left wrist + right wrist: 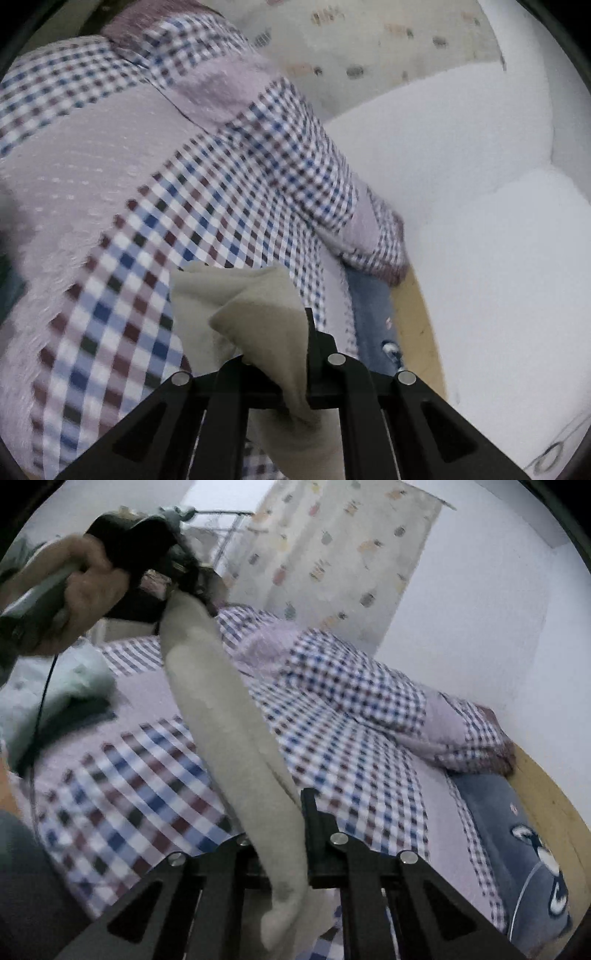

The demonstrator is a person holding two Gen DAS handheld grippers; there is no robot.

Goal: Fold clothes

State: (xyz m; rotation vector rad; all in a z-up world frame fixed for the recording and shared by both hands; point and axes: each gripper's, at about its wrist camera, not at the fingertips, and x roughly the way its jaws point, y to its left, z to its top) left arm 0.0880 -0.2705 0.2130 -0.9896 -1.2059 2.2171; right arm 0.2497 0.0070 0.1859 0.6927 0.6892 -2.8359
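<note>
A bed (546, 786) carries a checked quilt (332, 709), with a blue pillow (517, 849) at its wooden edge. Above the quilt hangs a beige garment (221, 716), plain, soft and drawn into one long narrow band between the two claws. The left claw (275, 354) is closed on its bunched end; the right claw (275, 834) pinches the other end. A hand (85, 590) grips the left claw's handle.

Both wrist views over checked bedding (207, 206)
</note>
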